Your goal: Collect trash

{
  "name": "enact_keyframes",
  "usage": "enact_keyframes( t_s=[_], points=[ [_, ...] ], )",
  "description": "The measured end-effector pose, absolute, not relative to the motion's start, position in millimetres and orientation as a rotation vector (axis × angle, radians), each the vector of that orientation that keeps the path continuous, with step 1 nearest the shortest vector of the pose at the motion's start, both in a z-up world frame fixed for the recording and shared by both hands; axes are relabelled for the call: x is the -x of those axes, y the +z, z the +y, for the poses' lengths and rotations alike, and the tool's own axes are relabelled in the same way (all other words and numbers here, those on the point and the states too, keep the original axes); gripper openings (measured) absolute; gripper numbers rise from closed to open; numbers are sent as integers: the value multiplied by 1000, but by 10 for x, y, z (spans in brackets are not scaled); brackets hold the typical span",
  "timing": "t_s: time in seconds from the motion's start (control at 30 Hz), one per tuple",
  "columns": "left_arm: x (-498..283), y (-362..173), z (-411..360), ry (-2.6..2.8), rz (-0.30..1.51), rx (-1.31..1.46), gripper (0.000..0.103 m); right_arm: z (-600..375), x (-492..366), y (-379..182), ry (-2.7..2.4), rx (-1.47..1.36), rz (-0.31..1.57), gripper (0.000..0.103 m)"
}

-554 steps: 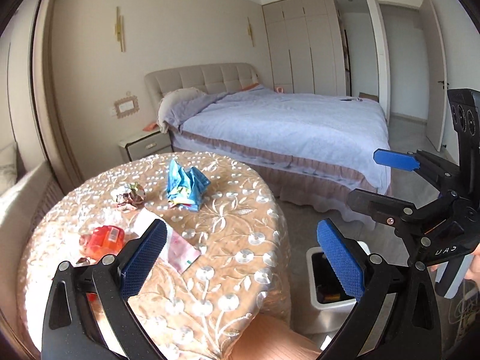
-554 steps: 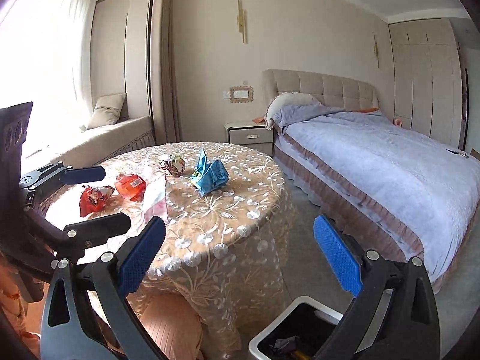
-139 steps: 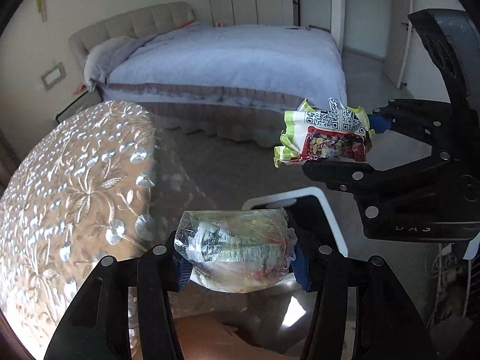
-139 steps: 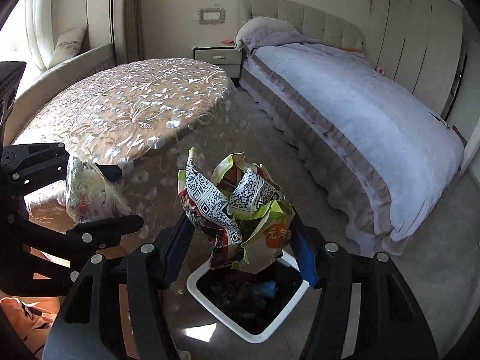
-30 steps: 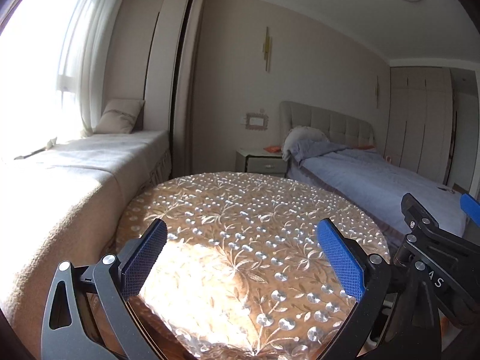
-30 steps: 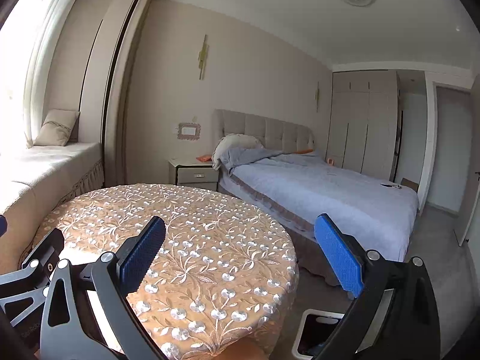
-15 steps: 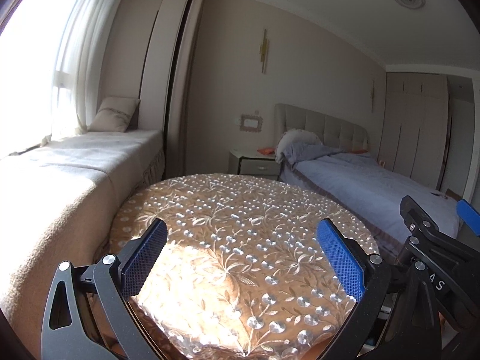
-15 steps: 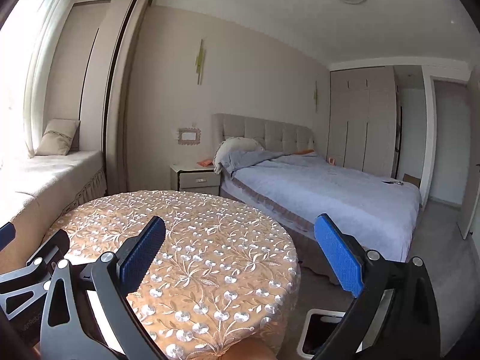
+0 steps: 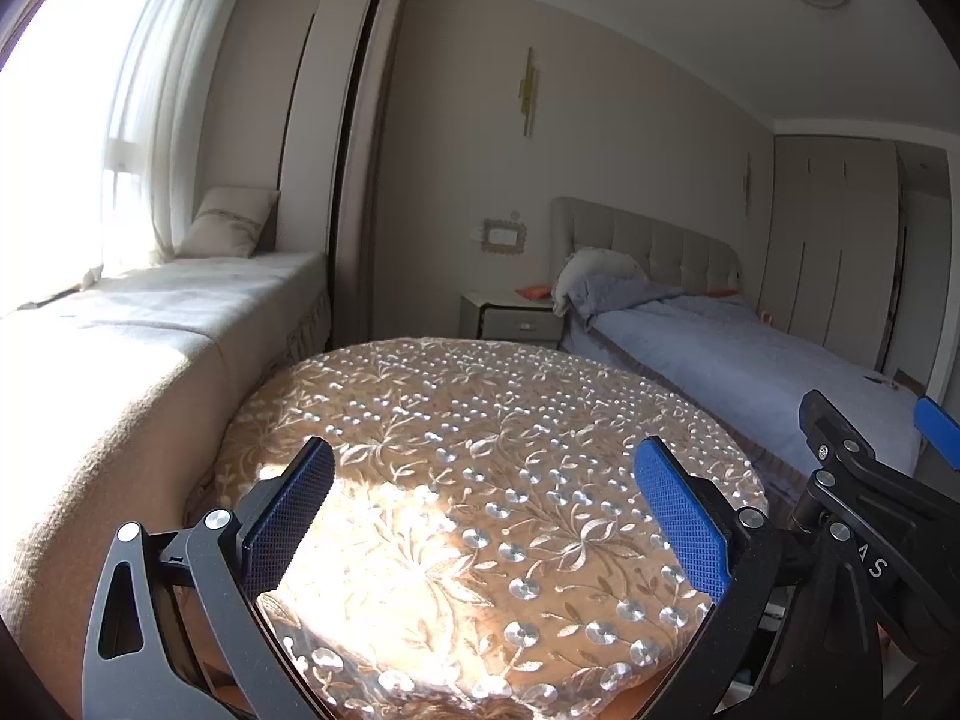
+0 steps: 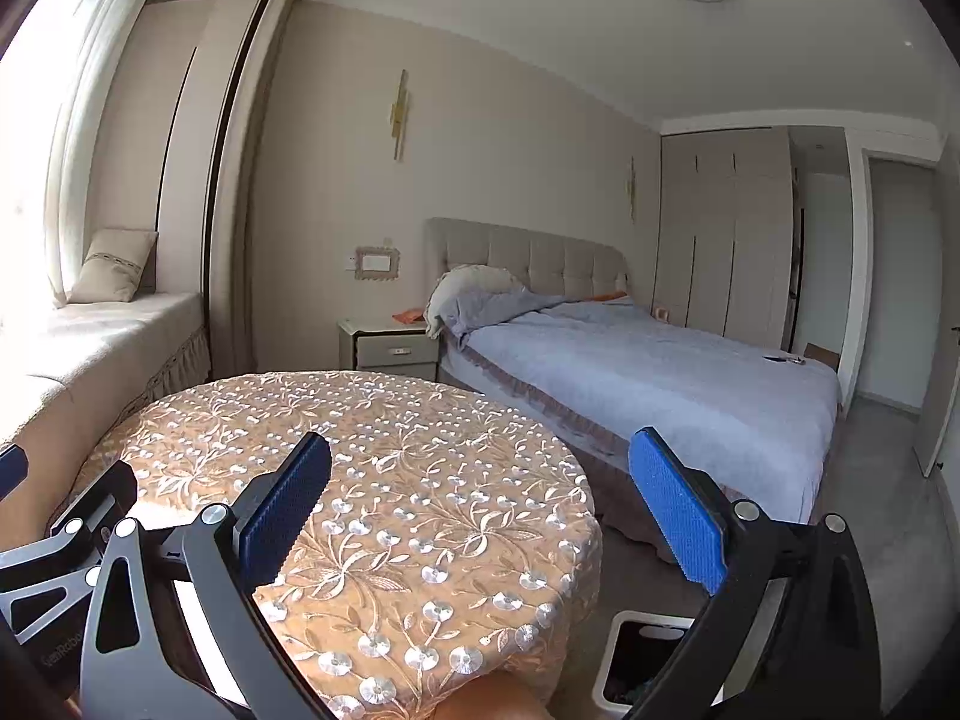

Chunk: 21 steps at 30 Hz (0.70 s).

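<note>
Now both grippers hang over the round table (image 9: 480, 480) with its embroidered cloth, and nothing lies on that cloth. Left gripper (image 9: 486, 516) has its blue pads spread wide, holding nothing. Right gripper (image 10: 480, 510) is just the same, fingers released and empty. Down at the lower right of the right wrist view, the white trash bin (image 10: 624, 654) stands on the floor beside the table, dark contents inside. Behind, centre right, sits the bed (image 10: 660, 372).
</note>
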<state>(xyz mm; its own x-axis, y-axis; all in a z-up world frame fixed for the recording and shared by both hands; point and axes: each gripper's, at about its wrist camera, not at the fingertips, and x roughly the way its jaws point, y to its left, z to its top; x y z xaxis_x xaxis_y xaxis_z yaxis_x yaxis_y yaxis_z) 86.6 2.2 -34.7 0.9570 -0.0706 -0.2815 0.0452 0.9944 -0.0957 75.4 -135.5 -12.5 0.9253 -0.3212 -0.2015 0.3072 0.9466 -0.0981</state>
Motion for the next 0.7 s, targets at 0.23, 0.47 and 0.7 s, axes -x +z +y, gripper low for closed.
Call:
enact_keyframes(
  t_s=[0.23, 0.47, 0.7],
  points=[
    [-864, -322, 35, -82, 281, 89, 98, -1308, -767, -94, -342, 89, 204, 99],
    [-896, -381, 44, -80, 298, 95, 98, -1214, -779, -151, -364, 164, 164, 99],
    [-873, -385, 3, -68, 298, 77, 98, -1290, -816, -143, -357, 137, 184, 99]
  ],
)
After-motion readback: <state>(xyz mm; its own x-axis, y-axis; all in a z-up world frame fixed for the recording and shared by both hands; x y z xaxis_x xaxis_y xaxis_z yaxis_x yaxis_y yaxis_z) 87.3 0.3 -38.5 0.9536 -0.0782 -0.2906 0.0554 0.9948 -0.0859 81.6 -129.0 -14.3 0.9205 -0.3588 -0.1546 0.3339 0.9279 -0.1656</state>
